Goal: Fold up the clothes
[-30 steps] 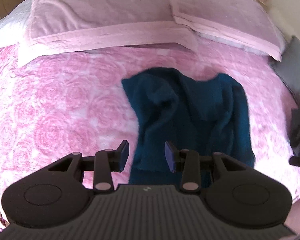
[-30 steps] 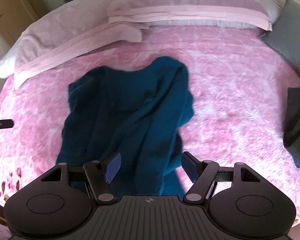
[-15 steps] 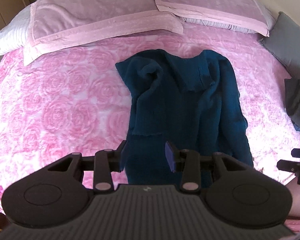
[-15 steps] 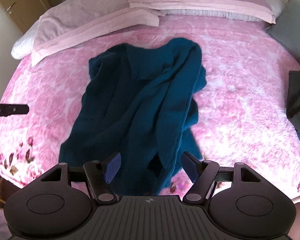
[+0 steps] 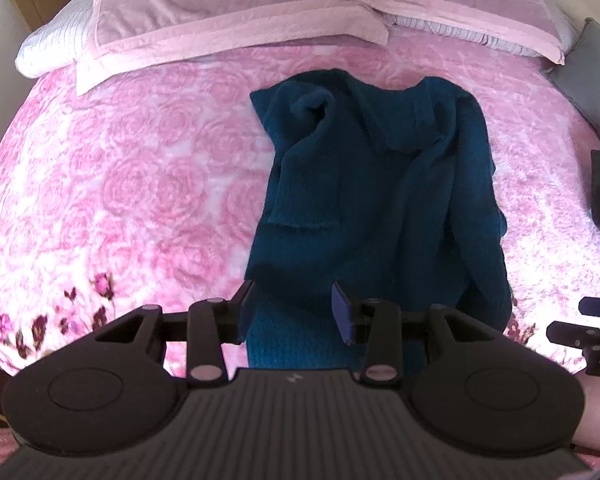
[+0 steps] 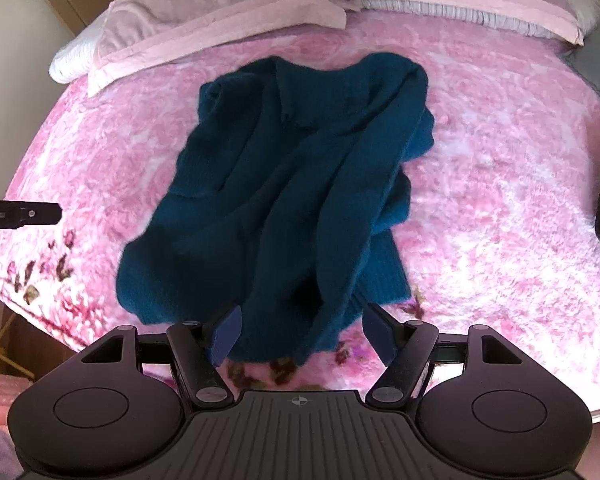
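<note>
Above sweater [image 6: 292, 184] — both tongs [image 5: 294, 312] [image 6: 300, 338] agape, empty.

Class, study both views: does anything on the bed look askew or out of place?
Yes. The teal sweater lies crumpled on the pink floral bedspread, its sleeves folded across the body and its hem uneven. Both grippers, left and right, are open and hold nothing.

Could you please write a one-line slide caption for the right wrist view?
Open right gripper poised above the near hem of a rumpled teal sweater on a pink rose-patterned bedspread.
</note>
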`<state>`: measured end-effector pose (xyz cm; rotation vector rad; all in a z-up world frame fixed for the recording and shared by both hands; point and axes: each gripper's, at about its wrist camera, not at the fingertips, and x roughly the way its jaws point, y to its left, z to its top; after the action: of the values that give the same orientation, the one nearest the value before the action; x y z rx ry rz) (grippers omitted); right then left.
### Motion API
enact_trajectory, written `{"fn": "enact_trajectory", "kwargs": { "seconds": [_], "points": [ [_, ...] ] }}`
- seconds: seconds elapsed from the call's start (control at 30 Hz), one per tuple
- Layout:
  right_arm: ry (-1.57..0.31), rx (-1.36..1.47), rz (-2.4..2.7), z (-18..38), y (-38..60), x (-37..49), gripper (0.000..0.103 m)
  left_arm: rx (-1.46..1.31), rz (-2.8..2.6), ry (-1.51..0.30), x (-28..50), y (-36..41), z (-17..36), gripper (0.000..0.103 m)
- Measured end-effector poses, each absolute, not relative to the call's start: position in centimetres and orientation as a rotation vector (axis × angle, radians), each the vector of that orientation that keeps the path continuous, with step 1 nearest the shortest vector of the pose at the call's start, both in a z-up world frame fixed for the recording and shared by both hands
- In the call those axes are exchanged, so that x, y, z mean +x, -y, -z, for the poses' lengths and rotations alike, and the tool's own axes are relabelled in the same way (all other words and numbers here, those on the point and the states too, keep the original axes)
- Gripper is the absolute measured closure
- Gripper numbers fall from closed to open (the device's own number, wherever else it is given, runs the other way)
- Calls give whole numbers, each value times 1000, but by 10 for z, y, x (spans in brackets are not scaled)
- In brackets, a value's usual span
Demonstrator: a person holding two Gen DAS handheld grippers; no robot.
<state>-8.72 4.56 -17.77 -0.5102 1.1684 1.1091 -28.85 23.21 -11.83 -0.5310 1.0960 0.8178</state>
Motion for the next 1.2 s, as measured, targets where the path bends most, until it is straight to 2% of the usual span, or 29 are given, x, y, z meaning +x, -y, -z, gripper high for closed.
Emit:
{"fn": "enact_trajectory", "kwargs": {
  "seconds": [0.3, 0.47, 0.5, 0.53, 0.63, 0.83, 0.9, 0.93, 0.97, 1.0, 1.1, 1.2],
  "points": [
    [-1218, -424, -1095, 241, -37, -70, 33, -619, -902, -1122, -306, -223, 175, 65],
    [-1172, -413, -1099, 283, -54, -65, 33, -636, -940, -1112, -315, -222, 201, 65],
    [-1164, -436, -1105, 292, -59, -63, 54, -642, -941, -1110, -315, -223, 206, 65],
    [-1156, -458, -1110, 300, -63, -61, 95, -647, -941, -1115, -313, -224, 211, 65],
    [-1147, -417, -1085, 295, -51, -29, 96, -630, -933, -1110, -306, -227, 218, 66],
    [-939, -446, -766, 247, 17, 104, 96, -494, -909, -1099, -281, -237, 232, 64],
    [-939, -486, -600, 249, 31, 161, 93, -439, -901, -1100, -270, -243, 239, 63],
    [-977, -499, -522, 254, 37, 185, 76, -412, -898, -1100, -264, -247, 245, 63],
    [-1004, -505, -474, 256, 41, 201, 66, -395, -889, -1094, -257, -253, 249, 63],
    [-1022, -505, -452, 258, 45, 210, 48, -379, -878, -1087, -250, -258, 253, 62],
    [-1022, -449, -465, 259, 53, 201, 41, -331, -847, -1064, -229, -275, 264, 54],
    [-1116, -390, -515, 275, 53, 172, 41, -265, -830, -1032, -202, -302, 276, 53]
  ]
}}
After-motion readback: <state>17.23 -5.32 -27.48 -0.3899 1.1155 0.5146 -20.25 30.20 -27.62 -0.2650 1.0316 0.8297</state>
